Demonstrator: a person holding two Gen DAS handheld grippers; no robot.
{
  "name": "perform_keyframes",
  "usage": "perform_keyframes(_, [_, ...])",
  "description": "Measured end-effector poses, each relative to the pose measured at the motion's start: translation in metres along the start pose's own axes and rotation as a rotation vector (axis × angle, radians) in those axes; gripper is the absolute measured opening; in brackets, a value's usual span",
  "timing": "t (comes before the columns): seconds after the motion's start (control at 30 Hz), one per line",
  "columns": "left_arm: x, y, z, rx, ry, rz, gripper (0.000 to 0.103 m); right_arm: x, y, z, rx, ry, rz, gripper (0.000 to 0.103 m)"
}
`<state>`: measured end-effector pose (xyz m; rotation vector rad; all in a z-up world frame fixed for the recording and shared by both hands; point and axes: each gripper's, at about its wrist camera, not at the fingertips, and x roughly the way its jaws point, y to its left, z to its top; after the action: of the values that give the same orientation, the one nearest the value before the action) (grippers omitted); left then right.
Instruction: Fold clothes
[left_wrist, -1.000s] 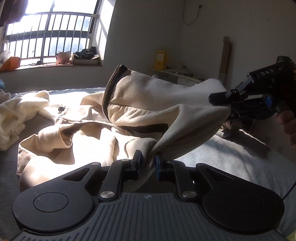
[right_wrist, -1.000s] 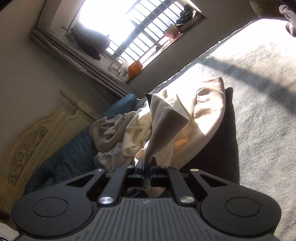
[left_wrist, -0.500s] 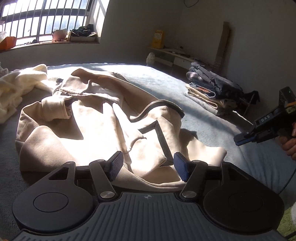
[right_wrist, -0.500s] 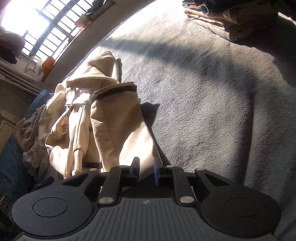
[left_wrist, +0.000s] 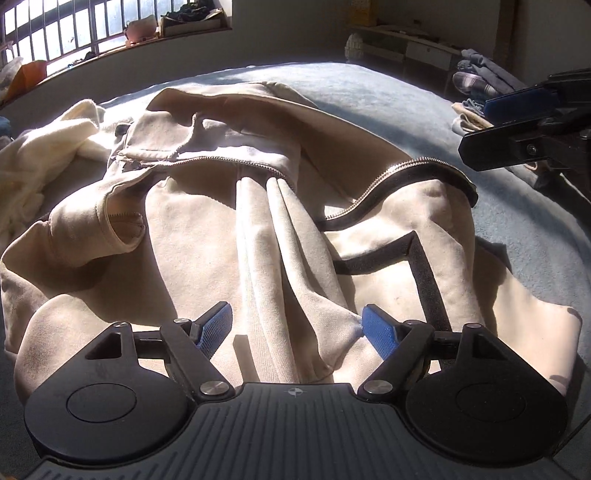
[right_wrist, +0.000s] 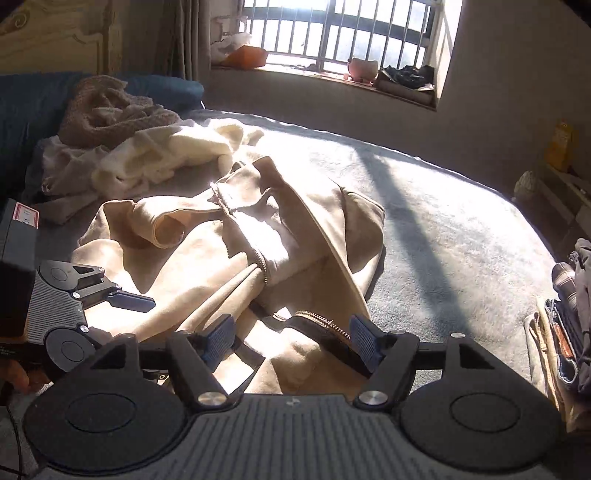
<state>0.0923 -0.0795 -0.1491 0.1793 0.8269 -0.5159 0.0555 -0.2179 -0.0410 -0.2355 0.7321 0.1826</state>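
A beige zip-up hoodie (left_wrist: 207, 236) with dark trim lies crumpled on the grey bed (left_wrist: 388, 96); it also shows in the right wrist view (right_wrist: 303, 236). My left gripper (left_wrist: 297, 328) is open just above the hoodie's near hem, with folds of fabric between its blue pads, not clamped. My right gripper (right_wrist: 290, 338) is open over the dark zipper edge (right_wrist: 325, 323). The right gripper shows at the right edge of the left wrist view (left_wrist: 517, 122), and the left gripper shows at the left of the right wrist view (right_wrist: 110, 299).
A pile of cream and knitted clothes (right_wrist: 147, 147) lies at the bed's far left by a blue pillow (right_wrist: 26, 107). A stack of folded clothes (right_wrist: 569, 332) sits at the right edge. A window sill (right_wrist: 325, 79) runs behind the bed.
Both grippers let go of the hoodie, which dropped from held up in the air to lying on the bed. Both sets of jaws opened wide and moved in low over the fabric.
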Motion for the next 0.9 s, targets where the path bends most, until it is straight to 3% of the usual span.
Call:
perform_keyframes(0.03, [0.002, 0.001, 0.0, -0.014, 0.002, 0.003, 0.066, 0.012, 0.002, 0.006, -0.027, -0.002, -0.019, 0.073])
perform_keyframes(0.07, [0.002, 0.003, 0.0, -0.025, 0.0, 0.004, 0.053, 0.023, 0.003, 0.011, -0.049, 0.0, -0.034, 0.073])
perform_keyframes(0.13, [0.002, 0.007, 0.001, -0.049, -0.003, 0.006, 0.04, 0.046, 0.005, 0.021, -0.087, 0.007, -0.067, 0.073])
perform_keyframes(0.2, [0.002, 0.011, 0.002, -0.073, -0.007, 0.008, 0.007, 0.072, 0.006, 0.031, -0.128, 0.013, -0.107, 0.072])
perform_keyframes(0.33, [0.002, 0.019, 0.004, -0.12, -0.015, 0.011, 0.005, 0.117, 0.003, 0.053, -0.169, 0.017, -0.182, 0.068])
perform_keyframes(0.37, [0.002, 0.021, 0.004, -0.132, -0.017, 0.012, 0.005, 0.125, 0.0, 0.057, -0.156, 0.029, -0.189, 0.062])
perform_keyframes(0.43, [0.002, 0.025, 0.005, -0.156, -0.021, 0.014, 0.005, 0.143, -0.008, 0.065, -0.131, 0.052, -0.205, 0.046])
perform_keyframes(0.5, [0.003, 0.028, 0.006, -0.174, -0.024, 0.015, 0.007, 0.158, -0.016, 0.071, -0.099, 0.071, -0.22, 0.011])
perform_keyframes(0.53, [0.004, 0.027, 0.006, -0.168, -0.023, 0.013, 0.008, 0.16, -0.022, 0.072, -0.071, 0.073, -0.227, 0.006])
perform_keyframes(0.6, [0.006, 0.024, 0.006, -0.157, -0.022, 0.009, 0.03, 0.154, -0.039, 0.071, 0.021, 0.043, -0.245, 0.002])
perform_keyframes(0.67, [0.008, 0.022, 0.006, -0.145, -0.021, 0.006, 0.044, 0.131, -0.068, 0.058, 0.175, 0.004, -0.255, 0.001])
perform_keyframes(0.77, [0.011, 0.018, 0.006, -0.128, -0.02, 0.0, 0.056, 0.093, -0.115, 0.032, 0.422, -0.041, -0.263, 0.001])
perform_keyframes(0.83, [0.014, 0.016, 0.006, -0.116, -0.019, 0.002, 0.055, 0.071, -0.143, 0.004, 0.553, -0.032, -0.283, 0.001])
perform_keyframes(0.87, [0.016, 0.013, 0.005, -0.109, -0.02, 0.018, 0.049, 0.063, -0.155, -0.014, 0.61, -0.013, -0.294, 0.001])
perform_keyframes(0.9, [0.018, 0.012, 0.004, -0.109, -0.023, 0.028, 0.036, 0.057, -0.165, -0.032, 0.662, 0.014, -0.301, 0.0])
